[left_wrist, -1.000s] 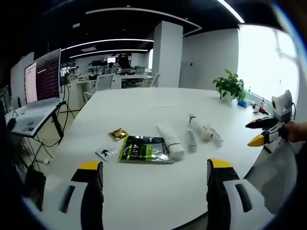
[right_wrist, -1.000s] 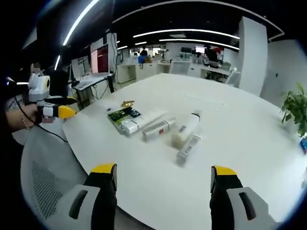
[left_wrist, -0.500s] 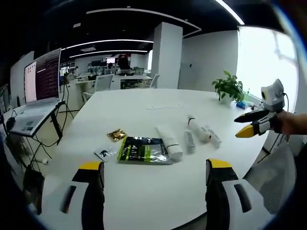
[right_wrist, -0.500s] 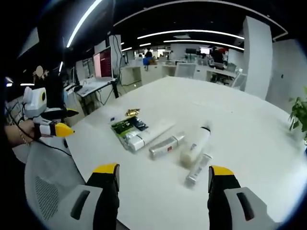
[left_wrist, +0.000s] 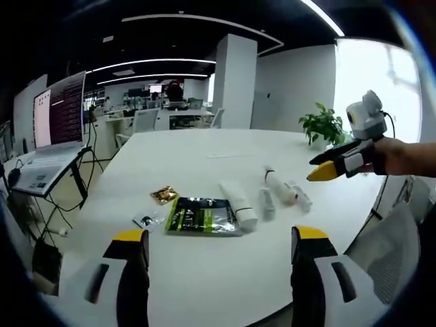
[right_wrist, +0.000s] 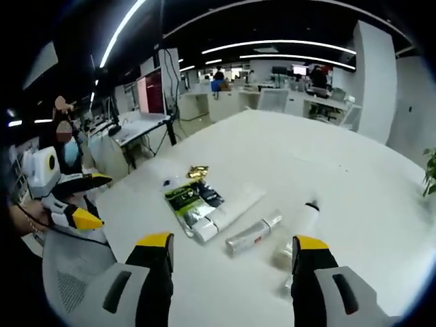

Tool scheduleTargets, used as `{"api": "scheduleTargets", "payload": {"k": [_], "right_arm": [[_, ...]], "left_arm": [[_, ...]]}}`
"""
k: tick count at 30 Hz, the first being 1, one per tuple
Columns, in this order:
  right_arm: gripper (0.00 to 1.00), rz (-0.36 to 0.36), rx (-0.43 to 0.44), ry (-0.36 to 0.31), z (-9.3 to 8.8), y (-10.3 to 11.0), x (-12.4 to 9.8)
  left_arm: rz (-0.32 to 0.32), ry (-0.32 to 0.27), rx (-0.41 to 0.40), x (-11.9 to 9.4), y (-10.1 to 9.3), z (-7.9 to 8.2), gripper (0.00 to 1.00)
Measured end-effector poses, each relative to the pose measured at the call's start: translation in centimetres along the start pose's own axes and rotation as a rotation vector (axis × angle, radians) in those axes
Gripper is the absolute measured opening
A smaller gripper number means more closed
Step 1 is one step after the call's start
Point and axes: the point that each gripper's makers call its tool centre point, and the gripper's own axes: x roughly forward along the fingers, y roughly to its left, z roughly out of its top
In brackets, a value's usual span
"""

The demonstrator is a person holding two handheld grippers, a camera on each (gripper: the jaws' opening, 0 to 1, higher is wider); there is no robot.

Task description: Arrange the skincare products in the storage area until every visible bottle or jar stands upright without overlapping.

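- Left gripper (left_wrist: 216, 255) hangs over the near edge of the big white table (left_wrist: 204, 279), jaws spread wide with nothing between them.
- Right gripper (right_wrist: 231, 262) is the same deal in its own view: jaws wide apart, holding nothing, hovering above the table.
- From the left gripper view, the right gripper pokes in from the right side, in a person's hand (left_wrist: 402, 155), yellow tips parted.
- Just past the left jaws, a dark packet with green print (left_wrist: 199, 216) lies flat, with a small sachet (left_wrist: 145, 220) beside it and a gold sachet (left_wrist: 164, 195) a bit further back.
- The skincare stuff is all lying down, none upright: a white tube (left_wrist: 238, 202) touching the packet's edge, then a silver tube (left_wrist: 264, 202), a white bottle (left_wrist: 280, 186) and a slim tube (left_wrist: 300, 197) in a loose row, near each other.
- In the right gripper view the white tube (right_wrist: 228, 214) overlaps the packet, and the silver tube (right_wrist: 253, 234) sits just beside it.
- Further back there's a potted plant (left_wrist: 323, 124) on the table's far side, a laptop (left_wrist: 51, 129) on a stand off to the left, and office desks way behind.
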Motion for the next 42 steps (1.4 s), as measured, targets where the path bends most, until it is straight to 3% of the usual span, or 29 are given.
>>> {"api": "scheduleTargets", "payload": {"k": [20, 32, 39, 42], "right_arm": [[0.66, -0.014, 0.102, 0.071, 1.5, 1.6, 4.8], [0.66, -0.022, 0.103, 0.131, 2.5, 1.7, 7.7], [0.62, -0.055, 0.223, 0.196, 1.6, 0.0, 10.7], [0.6, -0.064, 0.268, 0.216, 1.2, 0.4, 10.9]], "left_arm": [[-0.082, -0.003, -0.016, -0.1, -1.2, 0.0, 0.76], [-0.118, -0.018, -0.038, -0.2, -1.6, 0.2, 0.75], [-0.135, -0.016, -0.042, -0.3, -1.9, 0.1, 0.74], [-0.137, -0.019, -0.037, -0.3, -1.9, 0.2, 0.74]]}}
